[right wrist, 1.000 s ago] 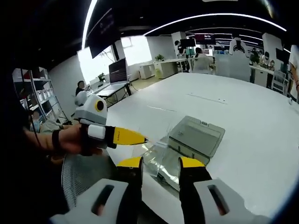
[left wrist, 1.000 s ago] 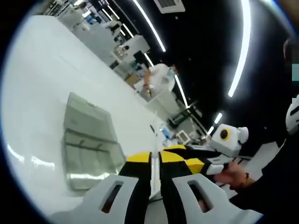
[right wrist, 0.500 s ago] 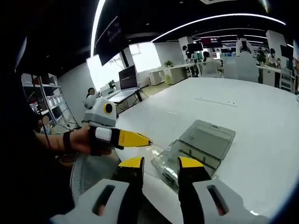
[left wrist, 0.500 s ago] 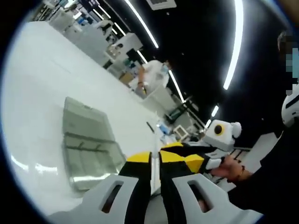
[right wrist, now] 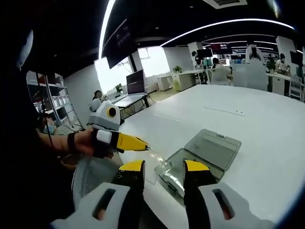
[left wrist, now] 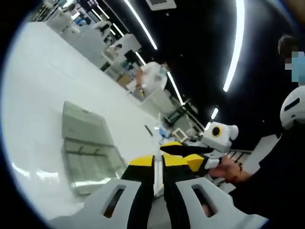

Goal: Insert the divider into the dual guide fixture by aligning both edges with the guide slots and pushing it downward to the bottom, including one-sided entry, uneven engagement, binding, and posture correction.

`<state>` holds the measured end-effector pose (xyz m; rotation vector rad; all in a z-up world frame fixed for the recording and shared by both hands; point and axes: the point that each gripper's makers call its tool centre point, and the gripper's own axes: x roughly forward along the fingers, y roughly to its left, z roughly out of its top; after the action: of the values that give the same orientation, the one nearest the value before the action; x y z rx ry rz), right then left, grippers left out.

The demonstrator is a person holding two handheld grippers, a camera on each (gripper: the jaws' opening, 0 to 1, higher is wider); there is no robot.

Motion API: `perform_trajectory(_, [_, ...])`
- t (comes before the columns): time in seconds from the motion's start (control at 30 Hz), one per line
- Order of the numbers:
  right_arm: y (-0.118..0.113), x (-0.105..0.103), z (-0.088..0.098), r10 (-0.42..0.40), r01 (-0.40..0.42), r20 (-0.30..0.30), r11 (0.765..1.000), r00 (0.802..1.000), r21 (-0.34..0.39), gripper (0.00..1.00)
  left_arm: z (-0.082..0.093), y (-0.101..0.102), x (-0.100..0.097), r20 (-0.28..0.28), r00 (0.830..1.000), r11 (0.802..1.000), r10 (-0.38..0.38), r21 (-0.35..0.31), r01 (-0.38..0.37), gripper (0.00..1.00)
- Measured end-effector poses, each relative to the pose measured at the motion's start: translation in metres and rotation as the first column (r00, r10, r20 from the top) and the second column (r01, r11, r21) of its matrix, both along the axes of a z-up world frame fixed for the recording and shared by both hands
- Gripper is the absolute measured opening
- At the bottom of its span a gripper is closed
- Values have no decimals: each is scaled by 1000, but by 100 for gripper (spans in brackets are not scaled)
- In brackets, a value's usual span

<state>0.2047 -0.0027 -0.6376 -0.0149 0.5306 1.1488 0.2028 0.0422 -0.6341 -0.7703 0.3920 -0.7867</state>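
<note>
Right gripper view shows the right gripper point(right wrist: 163, 167) with its jaws spread and nothing between them, hanging over the near edge of the white worktop point(right wrist: 267, 133). Just ahead of it lies a clear plastic box point(right wrist: 198, 160) with its lid flung open. To that gripper's left, the left gripper point(right wrist: 143, 142) pinches a thin transparent sheet point(right wrist: 153, 167), the divider as I judge, hanging off the worktop's edge beside the box. In the left gripper view the jaws look clamped nearly together. The sheet is held by one edge, well short of the box, so it could swing or twist and enter one slot first, then bind.
</note>
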Motion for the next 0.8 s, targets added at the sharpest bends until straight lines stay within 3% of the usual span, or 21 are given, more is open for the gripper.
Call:
perform_trajectory(0.53, [3,-6,15,18,1,-114,987,993,163,19,18,-8,-10,65,994,996,-86,-29,88,3])
perform_trajectory(0.8, [11,-17,18,72,-45,-140,982,988,184,13,24,-16,-19,86,988,990,-130,-52,135,3])
